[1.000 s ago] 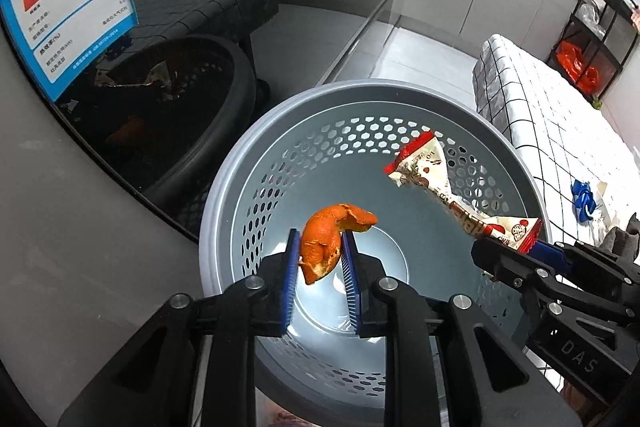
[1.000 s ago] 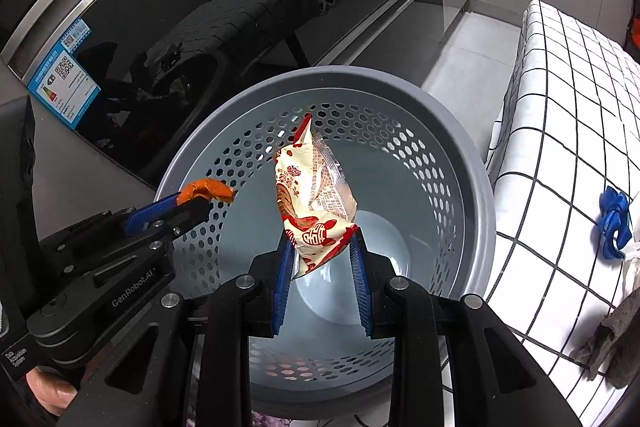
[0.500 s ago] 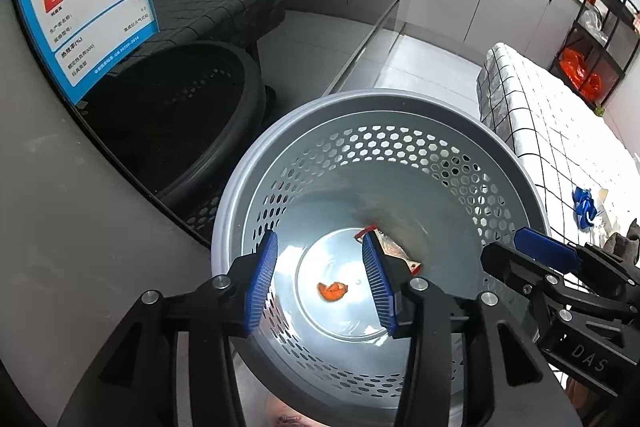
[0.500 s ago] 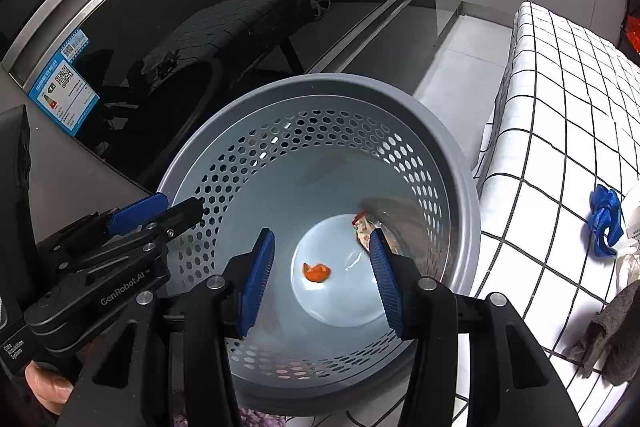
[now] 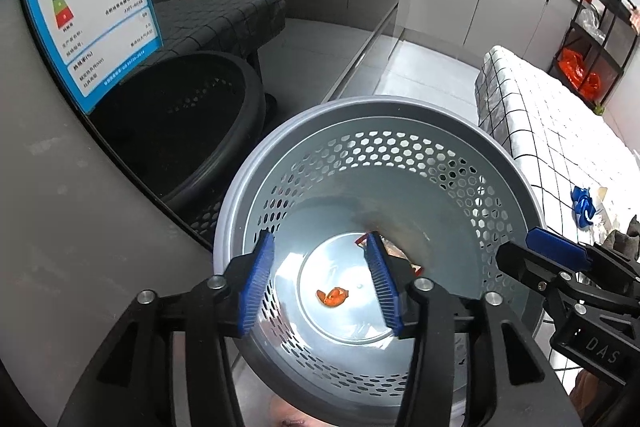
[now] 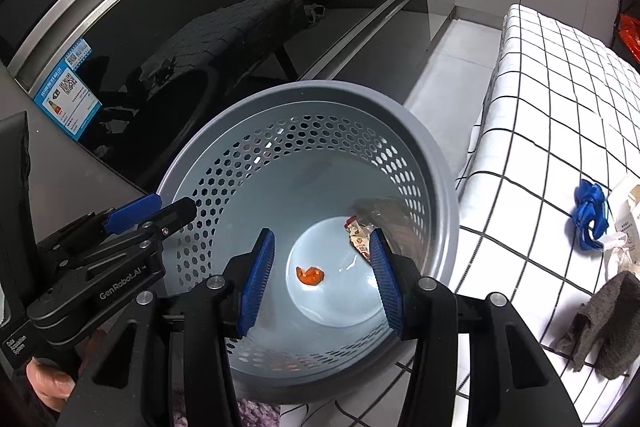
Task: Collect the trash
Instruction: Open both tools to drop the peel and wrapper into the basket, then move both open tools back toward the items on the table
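Left gripper [image 5: 322,281] jaws opening, empty; right gripper [image 6: 318,277] apart, empty. Wrapper [image 6: 359,236] half-hidden by pad. One peel [image 6: 309,275], one bin [image 6: 438,163].

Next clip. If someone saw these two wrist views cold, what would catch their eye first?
The grey perforated trash basket fills the middle of both views, and at its bottom lie a small orange peel scrap and a red-and-white snack wrapper against the wall. Above it hang the left gripper, jaws opening, and the right gripper, both with nothing between their blue pads. To the right, a blue scrap sits on the white checked cloth.
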`<state>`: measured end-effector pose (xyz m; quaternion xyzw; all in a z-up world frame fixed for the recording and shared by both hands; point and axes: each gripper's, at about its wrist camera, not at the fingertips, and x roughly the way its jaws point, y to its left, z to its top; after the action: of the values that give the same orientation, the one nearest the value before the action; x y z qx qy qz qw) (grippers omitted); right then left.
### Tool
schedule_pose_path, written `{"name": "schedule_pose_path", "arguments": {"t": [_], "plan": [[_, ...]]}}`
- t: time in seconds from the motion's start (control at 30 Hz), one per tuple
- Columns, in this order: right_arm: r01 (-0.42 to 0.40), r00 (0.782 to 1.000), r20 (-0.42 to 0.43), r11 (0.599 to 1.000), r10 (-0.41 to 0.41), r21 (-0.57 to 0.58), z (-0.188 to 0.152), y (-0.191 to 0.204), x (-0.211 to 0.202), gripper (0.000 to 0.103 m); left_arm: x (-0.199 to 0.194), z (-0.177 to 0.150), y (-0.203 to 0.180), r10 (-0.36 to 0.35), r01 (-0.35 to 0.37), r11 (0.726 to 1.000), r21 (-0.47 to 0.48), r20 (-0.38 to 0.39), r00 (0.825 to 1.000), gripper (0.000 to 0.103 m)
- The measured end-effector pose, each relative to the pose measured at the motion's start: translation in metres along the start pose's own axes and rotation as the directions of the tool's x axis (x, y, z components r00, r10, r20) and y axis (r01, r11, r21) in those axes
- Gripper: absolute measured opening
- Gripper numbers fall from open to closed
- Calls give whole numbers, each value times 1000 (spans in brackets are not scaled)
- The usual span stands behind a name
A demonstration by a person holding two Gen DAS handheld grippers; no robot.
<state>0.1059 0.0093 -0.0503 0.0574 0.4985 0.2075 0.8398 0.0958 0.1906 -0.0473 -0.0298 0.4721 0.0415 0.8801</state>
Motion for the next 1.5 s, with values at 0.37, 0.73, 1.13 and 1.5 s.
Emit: {"name": "schedule_pose_path", "arguments": {"t": [0.37, 0.73, 1.13, 1.5], "plan": [[19, 998, 56, 1000, -20, 24, -11, -19, -30, 53, -17, -3, -10, 9, -11, 1000, 26, 63, 998, 62], [93, 986, 135, 995, -96, 31, -31, -43, -75, 61, -45, -7, -25, 2, -15, 997, 77, 167, 986, 75], [174, 958, 208, 977, -198, 126, -67, -87, -128, 70, -72, -23, -55, -44, 8, 989, 151, 240, 970, 81], [249, 929, 212, 936, -304, 248, -103, -146, -165, 72, -84, -39, -108, -131, 72, 972, 226, 256, 958, 85]]}}
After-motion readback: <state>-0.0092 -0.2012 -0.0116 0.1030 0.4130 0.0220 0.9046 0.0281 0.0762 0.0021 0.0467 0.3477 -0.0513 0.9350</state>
